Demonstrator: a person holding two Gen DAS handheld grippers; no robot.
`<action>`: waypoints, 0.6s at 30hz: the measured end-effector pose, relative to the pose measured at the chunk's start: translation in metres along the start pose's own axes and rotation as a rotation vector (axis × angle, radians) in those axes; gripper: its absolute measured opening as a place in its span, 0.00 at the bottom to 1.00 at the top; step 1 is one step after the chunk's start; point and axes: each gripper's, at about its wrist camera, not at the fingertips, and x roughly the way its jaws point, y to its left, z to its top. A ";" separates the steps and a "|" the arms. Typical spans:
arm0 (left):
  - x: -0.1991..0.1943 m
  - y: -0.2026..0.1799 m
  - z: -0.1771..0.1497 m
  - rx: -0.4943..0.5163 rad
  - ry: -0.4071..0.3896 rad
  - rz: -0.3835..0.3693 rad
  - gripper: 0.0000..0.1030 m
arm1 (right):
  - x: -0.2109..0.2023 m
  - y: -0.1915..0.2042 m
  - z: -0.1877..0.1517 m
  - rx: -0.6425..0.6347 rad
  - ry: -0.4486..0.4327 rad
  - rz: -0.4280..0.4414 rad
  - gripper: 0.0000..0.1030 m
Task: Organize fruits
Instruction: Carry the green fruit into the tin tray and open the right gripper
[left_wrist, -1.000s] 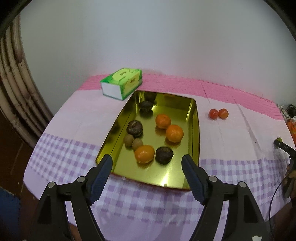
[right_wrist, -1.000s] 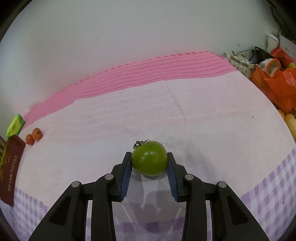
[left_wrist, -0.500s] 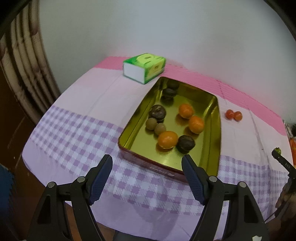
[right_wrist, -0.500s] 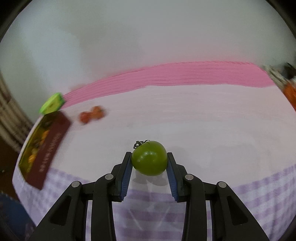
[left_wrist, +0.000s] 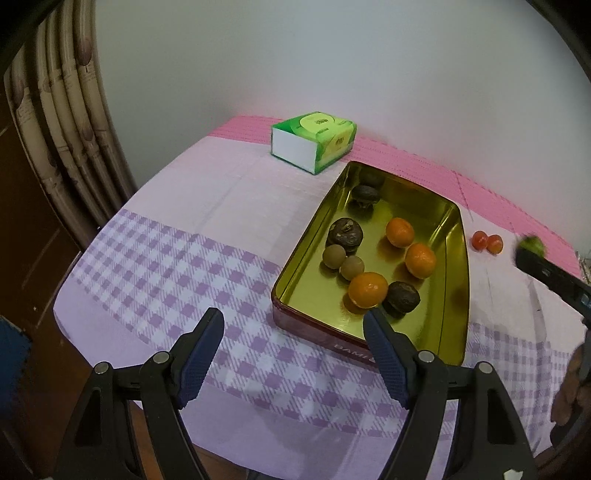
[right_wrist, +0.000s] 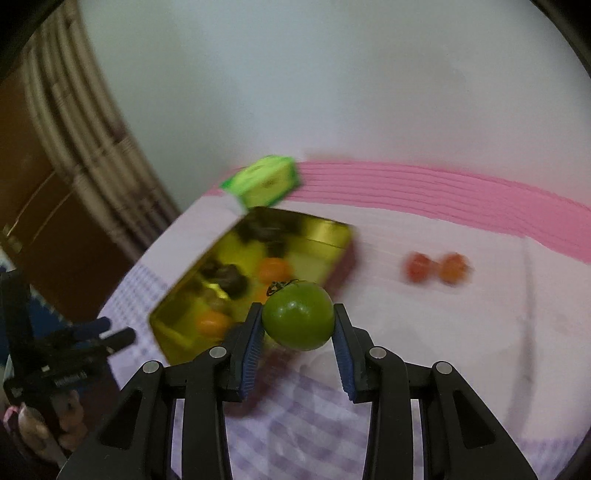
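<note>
Your right gripper (right_wrist: 298, 345) clamps green fruit (right_wrist: 297, 319), centre frame, bound for tin (left_wrist: 456, 229) | left gripper (left_wrist: 293, 341) wide apart, empty.

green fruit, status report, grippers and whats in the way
Right gripper shut on green fruit. Left gripper open, empty. Gold tin part full, bare floor on its right side.

- The right gripper (right_wrist: 298, 325) is clamped on a green fruit (right_wrist: 297, 316), its blue pads pressing both sides, tilted downward.
- The left gripper (left_wrist: 293, 334) points steeply down, jaws wide apart with nothing between them.
- A hand (right_wrist: 44, 424) grips the left tool's handle.
</note>
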 end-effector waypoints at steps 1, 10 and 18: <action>0.000 0.001 0.000 -0.005 0.000 -0.003 0.72 | 0.011 0.009 0.005 -0.025 0.016 0.016 0.36; 0.003 0.015 0.005 -0.069 0.016 -0.040 0.72 | 0.081 0.046 0.028 -0.119 0.137 0.037 0.36; 0.001 0.016 0.009 -0.055 0.000 -0.041 0.72 | 0.105 0.050 0.040 -0.118 0.144 0.012 0.37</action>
